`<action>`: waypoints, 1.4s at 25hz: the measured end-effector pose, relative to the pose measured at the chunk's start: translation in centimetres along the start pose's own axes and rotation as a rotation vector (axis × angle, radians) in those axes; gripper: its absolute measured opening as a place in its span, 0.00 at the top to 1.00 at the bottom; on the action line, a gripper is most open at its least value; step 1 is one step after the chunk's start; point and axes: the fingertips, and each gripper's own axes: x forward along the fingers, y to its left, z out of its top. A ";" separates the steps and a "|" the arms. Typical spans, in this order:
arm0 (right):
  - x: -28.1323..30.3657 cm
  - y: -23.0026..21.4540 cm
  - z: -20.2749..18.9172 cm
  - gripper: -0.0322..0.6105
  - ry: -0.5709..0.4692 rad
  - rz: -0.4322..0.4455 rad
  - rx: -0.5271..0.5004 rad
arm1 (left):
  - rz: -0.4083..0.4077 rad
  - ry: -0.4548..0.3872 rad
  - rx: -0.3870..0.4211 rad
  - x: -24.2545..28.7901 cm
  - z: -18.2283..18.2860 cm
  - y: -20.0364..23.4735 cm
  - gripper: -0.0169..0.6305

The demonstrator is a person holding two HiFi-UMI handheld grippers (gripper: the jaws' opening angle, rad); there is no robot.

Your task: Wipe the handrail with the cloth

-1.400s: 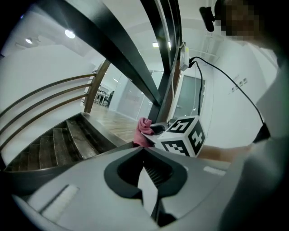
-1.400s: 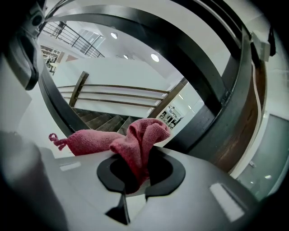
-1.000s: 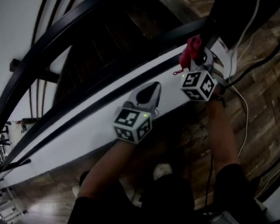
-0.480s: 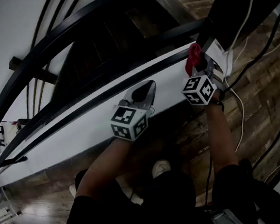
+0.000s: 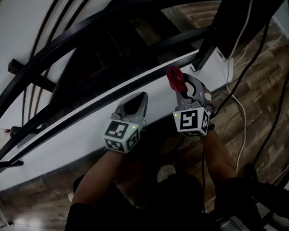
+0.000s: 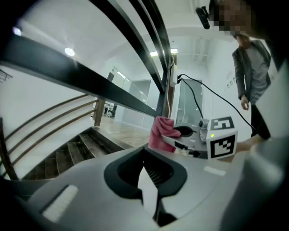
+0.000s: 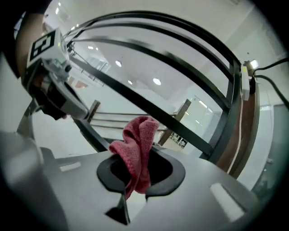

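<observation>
Clenched empty, below handrail [image 5: 84, 31]: left gripper [image 5: 137, 100]. Beside it, pinched in right gripper [image 5: 182, 87]: red cloth [image 5: 175, 77], short of handrail. Risk: loose bunch dragging on handrail, slipping from thin pinch, or skimming past without contact.

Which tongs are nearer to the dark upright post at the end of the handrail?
Right. The right tongs, holding the red cloth, sit just below-left of the post; the left tongs are farther left, beyond the right ones.
</observation>
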 end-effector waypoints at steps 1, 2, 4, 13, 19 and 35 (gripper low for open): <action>-0.2 0.7 1.5 0.88 -0.041 0.013 0.028 | 0.008 -0.005 0.021 -1.0 0.2 0.7 0.98; -0.4 1.4 3.1 0.88 -0.087 0.023 0.051 | 0.011 -0.010 0.043 -2.0 0.4 1.3 0.98; -0.8 2.7 6.3 0.88 -0.189 0.040 0.075 | 0.003 -0.017 0.094 -4.3 1.2 2.2 0.98; -8.2 6.1 21.6 0.88 -0.306 0.075 0.113 | -0.127 -0.005 0.271 -19.2 9.5 1.2 0.98; -12.5 4.6 31.0 0.88 -0.213 0.104 0.161 | -0.123 0.042 0.213 -25.6 17.5 0.6 0.98; -19.7 -8.5 50.4 0.88 -0.258 0.131 0.146 | -0.021 -0.097 0.091 -31.3 42.8 -3.2 0.98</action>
